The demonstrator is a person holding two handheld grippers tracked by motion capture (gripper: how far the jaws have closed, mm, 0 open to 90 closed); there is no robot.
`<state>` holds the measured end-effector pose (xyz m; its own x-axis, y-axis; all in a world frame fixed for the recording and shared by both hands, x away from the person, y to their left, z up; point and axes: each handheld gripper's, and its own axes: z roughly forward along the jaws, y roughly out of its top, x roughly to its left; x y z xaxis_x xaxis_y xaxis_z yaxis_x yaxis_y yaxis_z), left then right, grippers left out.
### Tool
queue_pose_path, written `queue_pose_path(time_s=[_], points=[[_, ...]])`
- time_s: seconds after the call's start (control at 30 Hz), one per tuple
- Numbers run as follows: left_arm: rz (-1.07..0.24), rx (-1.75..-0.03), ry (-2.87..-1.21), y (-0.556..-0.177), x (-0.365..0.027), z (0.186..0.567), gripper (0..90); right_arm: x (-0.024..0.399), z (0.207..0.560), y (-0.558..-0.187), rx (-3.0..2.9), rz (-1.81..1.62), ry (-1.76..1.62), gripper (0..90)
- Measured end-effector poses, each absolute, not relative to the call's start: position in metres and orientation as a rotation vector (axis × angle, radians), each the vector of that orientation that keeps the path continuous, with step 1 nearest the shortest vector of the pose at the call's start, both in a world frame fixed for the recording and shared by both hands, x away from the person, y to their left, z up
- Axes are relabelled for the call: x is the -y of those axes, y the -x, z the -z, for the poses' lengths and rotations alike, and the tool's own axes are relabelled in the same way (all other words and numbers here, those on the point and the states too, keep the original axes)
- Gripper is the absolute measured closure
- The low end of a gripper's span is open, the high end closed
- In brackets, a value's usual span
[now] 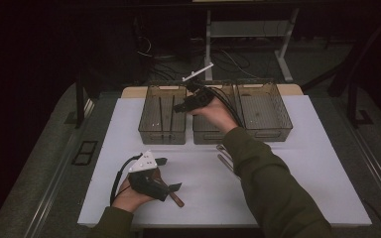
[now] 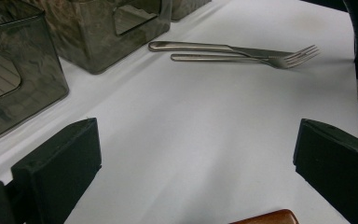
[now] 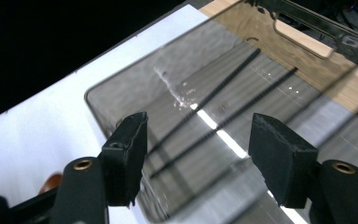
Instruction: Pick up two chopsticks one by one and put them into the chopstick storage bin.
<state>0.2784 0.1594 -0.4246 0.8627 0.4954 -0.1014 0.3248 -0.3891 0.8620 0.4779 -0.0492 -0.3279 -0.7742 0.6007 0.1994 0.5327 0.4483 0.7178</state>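
- The left bin point(image 3: 177, 121) lies just below your right gripper point(image 1: 180, 106); its fingers point(image 3: 126, 156) stand apart, with no item between them.
- A wooden handle point(image 2: 265, 218) lies between your left gripper's point(image 1: 167, 174) wide fingers point(image 2: 60, 168).
- A knife point(image 2: 205, 47) and fork point(image 2: 261, 59) lie ahead on the surface point(image 2: 205, 135).

On a white table point(image 1: 287, 198) three clear smoky bins stand in a row at the far side: the left bin point(image 1: 162, 115), the middle bin point(image 1: 209, 130), the right bin point(image 1: 265, 111). The right gripper point(image 1: 181, 106), jaws apart and empty, hangs over the left bin's right edge. The left gripper point(image 1: 169, 174) rests near the front edge, jaws wide, beside a brown-handled utensil point(image 1: 176, 199). Metal cutlery point(image 1: 224, 157) lies just before the middle bin
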Motion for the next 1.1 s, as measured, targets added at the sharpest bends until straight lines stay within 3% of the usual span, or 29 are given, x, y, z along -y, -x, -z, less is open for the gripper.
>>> queue_pose_path(time_s=[1.1], points=[[-0.216,-0.626,-2.026,-0.276,-0.159,0.426,0.0,0.203,0.358,-0.371,-2.509,-1.41,-0.956,31.2]])
